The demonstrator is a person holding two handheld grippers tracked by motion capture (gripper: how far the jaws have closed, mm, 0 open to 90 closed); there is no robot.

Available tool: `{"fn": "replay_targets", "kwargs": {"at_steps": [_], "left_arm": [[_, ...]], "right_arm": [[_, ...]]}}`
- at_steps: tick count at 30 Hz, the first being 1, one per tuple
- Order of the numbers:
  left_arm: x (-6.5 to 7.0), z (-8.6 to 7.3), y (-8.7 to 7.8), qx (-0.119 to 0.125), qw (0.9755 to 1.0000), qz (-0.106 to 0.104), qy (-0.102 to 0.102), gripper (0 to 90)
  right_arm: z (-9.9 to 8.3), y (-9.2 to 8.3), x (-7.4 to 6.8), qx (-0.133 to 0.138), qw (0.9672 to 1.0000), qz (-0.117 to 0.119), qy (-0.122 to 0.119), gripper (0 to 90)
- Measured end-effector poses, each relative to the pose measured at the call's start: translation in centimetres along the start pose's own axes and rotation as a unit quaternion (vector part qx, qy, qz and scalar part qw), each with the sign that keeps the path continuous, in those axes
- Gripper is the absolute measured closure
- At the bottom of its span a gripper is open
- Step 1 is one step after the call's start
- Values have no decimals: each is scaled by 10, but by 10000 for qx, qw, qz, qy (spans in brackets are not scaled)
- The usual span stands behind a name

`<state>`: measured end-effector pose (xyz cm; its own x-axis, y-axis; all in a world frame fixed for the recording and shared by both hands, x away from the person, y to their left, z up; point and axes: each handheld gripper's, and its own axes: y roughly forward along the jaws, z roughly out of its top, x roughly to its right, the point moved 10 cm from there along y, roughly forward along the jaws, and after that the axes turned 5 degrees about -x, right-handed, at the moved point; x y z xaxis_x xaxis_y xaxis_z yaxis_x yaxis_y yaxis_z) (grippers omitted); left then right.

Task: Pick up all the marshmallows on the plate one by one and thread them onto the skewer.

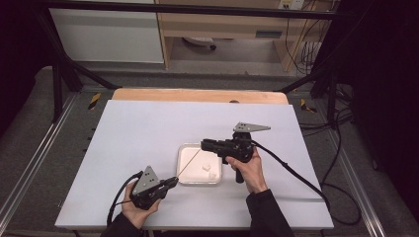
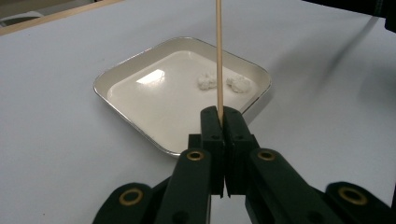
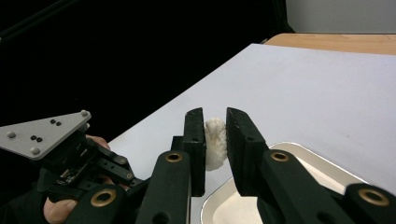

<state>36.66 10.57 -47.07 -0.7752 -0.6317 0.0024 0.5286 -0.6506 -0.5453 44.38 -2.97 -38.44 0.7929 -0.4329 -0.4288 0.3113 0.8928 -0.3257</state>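
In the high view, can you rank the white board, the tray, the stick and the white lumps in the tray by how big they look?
1. White board, by far the largest.
2. Tray.
3. Stick, long but very thin.
4. The two white lumps, smallest; they look alike in size, so I would not rank them.

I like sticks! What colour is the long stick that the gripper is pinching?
The stick is light tan, like wood. The left gripper view shows it best.

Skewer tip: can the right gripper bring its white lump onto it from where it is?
Probably yes. The skewer rises from the left gripper toward the right gripper holding the white lump, with nothing between.
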Motion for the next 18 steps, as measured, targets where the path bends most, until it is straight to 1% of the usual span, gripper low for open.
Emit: {"fn": "replay_targets", "kwargs": {"at_steps": [7,9,18], "left_arm": [[1,-1,0,16,10000,-37,48,888],[1,-1,0,20,10000,-26,53,888],[0,-3,0,49,10000,-13,72,888]], "right_arm": [[-2,2,-2,-12,9999,98,82,787],[-2,3,-2,-26,9999,123,62,790],[-6,7,-5,17,9998,177,126,807]]}}
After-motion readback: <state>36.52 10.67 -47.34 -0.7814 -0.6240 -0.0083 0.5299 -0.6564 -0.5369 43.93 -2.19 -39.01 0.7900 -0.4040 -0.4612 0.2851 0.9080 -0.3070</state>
